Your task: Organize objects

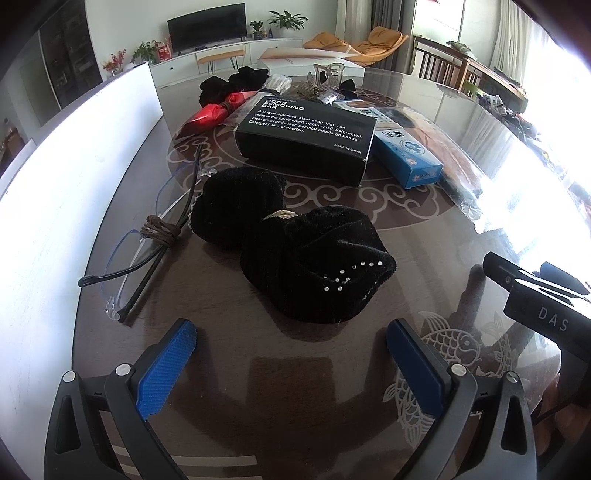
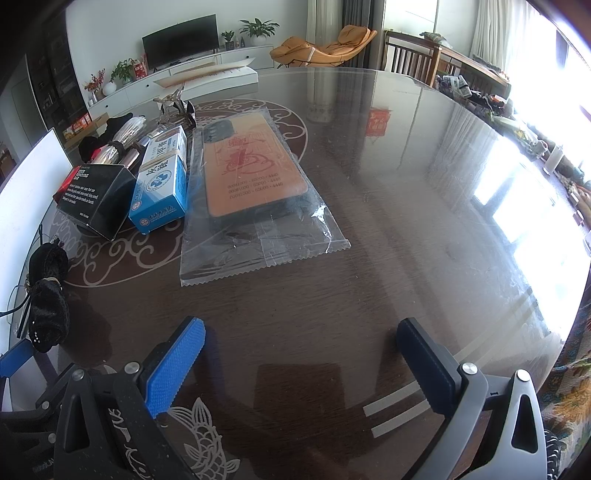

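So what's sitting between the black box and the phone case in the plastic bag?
A blue box lies between the black box and the bagged phone case. The right wrist view shows it best, side by side with both.

Beyond the glass-topped table (image 2: pixel 369 258), a television (image 2: pixel 180 37), potted plants (image 2: pixel 258 27), orange lounge chair (image 2: pixel 325 46).

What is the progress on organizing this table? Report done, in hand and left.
Done: nothing clearly; whether the row of black box, blue box and bagged phone case was arranged cannot be told. In hand: nothing; the left gripper and right gripper are both open and empty above the table. Left: the black velvet bow, the eyeglasses and the clutter behind the boxes.
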{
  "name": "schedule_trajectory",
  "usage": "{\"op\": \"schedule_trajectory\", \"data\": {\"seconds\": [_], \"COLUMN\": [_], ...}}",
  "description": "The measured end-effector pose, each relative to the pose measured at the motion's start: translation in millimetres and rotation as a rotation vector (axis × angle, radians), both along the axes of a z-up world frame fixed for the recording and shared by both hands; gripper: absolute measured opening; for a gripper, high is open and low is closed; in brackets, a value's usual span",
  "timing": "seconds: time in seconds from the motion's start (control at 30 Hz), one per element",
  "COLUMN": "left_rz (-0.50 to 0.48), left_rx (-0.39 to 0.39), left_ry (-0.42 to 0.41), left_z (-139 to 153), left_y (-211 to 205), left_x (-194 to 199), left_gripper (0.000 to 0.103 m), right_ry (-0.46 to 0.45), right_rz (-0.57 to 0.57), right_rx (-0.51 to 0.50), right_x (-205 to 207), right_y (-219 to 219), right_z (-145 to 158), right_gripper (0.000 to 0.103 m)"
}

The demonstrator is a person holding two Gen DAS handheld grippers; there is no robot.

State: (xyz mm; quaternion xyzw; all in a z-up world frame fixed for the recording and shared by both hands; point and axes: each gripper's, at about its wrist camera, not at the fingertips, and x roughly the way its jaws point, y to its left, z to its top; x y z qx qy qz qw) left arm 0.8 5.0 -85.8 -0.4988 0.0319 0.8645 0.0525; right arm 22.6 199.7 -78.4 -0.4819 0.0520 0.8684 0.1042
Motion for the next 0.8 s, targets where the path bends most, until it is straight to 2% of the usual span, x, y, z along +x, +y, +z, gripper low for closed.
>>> {"op": "schedule_trajectory", "data": {"seconds": [0.8], "left_rz": [-0.011], "left_rx": [0.0], "left_ry": [0.019], "left_z": [-2.3], "left_y": [-1.1], "left_x": [4.8], "left_gripper": [0.103], "right_ry": [0.001], "right_rz": [0.0], "right_rx": [0.001], "right_x": [0.3], "right_y": [-0.1], "right_z": [0.0], "right_gripper": [0.103]}}
